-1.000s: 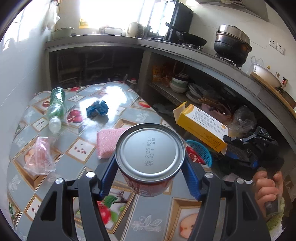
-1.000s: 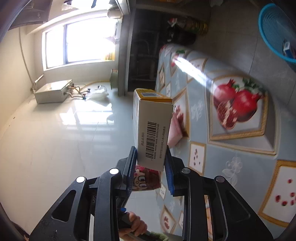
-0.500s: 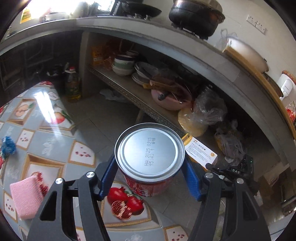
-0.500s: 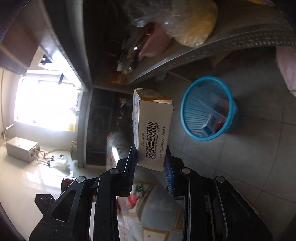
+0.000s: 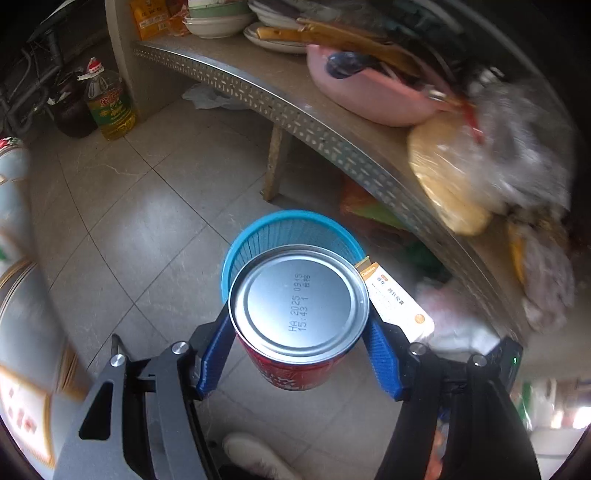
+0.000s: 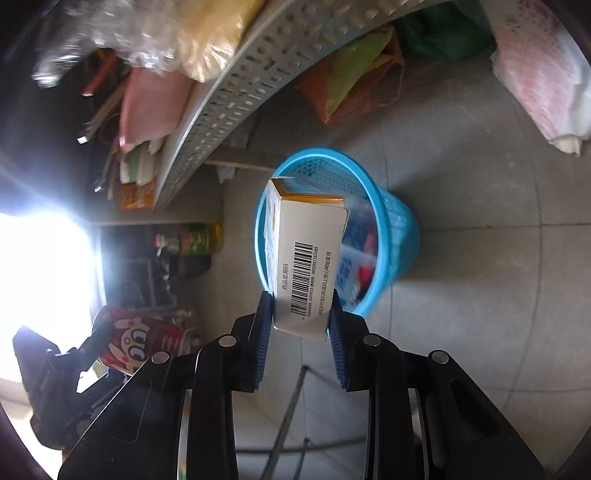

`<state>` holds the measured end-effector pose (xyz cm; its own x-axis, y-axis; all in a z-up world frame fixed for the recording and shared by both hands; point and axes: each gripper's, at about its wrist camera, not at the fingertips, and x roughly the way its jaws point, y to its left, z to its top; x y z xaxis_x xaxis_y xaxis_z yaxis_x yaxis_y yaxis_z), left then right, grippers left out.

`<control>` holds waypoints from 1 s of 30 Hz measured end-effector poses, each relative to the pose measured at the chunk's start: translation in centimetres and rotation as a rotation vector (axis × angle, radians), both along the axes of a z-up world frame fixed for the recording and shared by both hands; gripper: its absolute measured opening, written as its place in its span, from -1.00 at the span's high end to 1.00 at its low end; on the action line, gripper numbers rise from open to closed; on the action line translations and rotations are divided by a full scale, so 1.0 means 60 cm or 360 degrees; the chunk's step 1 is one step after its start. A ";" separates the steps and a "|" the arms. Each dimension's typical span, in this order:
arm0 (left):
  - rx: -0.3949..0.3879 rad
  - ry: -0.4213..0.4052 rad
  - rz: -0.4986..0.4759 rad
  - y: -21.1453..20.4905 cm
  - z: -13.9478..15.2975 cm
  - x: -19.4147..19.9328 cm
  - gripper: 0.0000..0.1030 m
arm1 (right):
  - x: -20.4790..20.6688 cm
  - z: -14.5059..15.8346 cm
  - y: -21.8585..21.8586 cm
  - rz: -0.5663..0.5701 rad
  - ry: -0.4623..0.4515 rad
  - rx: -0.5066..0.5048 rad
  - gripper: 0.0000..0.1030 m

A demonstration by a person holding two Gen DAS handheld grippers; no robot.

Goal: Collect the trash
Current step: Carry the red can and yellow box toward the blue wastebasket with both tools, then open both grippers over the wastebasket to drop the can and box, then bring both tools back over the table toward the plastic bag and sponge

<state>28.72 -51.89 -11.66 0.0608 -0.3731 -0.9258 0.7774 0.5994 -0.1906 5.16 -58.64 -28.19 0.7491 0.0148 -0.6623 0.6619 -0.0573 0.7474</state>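
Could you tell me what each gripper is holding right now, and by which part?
The left gripper clamps a red can across its side wall, just below the rim. The right gripper pinches a white carton by its near end.

Shiny metal can (image 5: 298, 303), matt cardboard box (image 6: 304, 258), blue plastic mesh basket (image 6: 397, 225).

1. A grey tiled floor (image 5: 122, 221) carries a blue mesh basket (image 5: 284, 229), standing upright near the leg of a low shelf.
2. A yellow oil bottle (image 5: 110, 103) and a dark jug (image 5: 72, 110) stand side by side on the floor at the far wall.
3. The perforated metal shelf (image 5: 295, 110) holds stacked bowls (image 5: 210, 22), plates (image 5: 273, 37), a pink basin (image 5: 373, 96) and a clear bag of yellow stuff (image 5: 447, 177).
4. Under the shelf, an orange-and-green bag (image 6: 354, 81) and a pink-and-white bag (image 6: 543, 74) lie on the floor.
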 end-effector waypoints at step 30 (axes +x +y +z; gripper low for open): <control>-0.0451 -0.0193 0.0025 0.311 0.226 -0.057 -0.60 | -0.059 0.122 0.128 0.0404 0.0365 -0.0559 -0.07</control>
<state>25.30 -33.22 1.89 0.1725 -0.6136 -0.7705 0.7958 0.5478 -0.2581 1.61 -50.93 -20.87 0.5852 -0.0760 -0.8073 0.7721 0.3564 0.5261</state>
